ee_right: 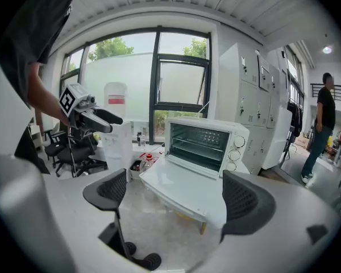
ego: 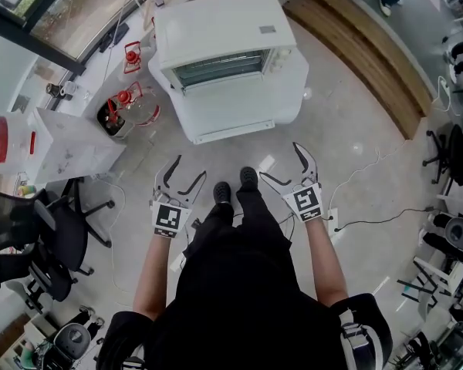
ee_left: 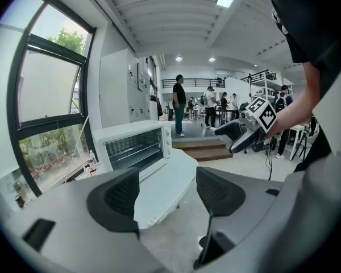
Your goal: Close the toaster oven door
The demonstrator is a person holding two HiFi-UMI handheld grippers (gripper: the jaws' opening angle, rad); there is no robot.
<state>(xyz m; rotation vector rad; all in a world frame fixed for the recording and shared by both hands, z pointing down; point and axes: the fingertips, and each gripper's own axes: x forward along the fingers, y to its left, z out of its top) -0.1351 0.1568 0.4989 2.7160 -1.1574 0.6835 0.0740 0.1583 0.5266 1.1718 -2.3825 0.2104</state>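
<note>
Head view: the toaster oven point(ego: 220, 45) stands at twelve o'clock, its door point(ego: 231, 110) dropped flat toward the person. Left gripper point(ego: 189, 168) and right gripper point(ego: 279, 162), jaws spread and empty, hover well short; closing looks not yet begun.

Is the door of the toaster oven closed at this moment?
No, the door lies folded down flat in front of the toaster oven, whose inside is open to view.

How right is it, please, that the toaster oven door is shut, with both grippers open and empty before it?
The toaster oven door is folded down open, per the right gripper view; left gripper and right gripper are open and empty.
</note>
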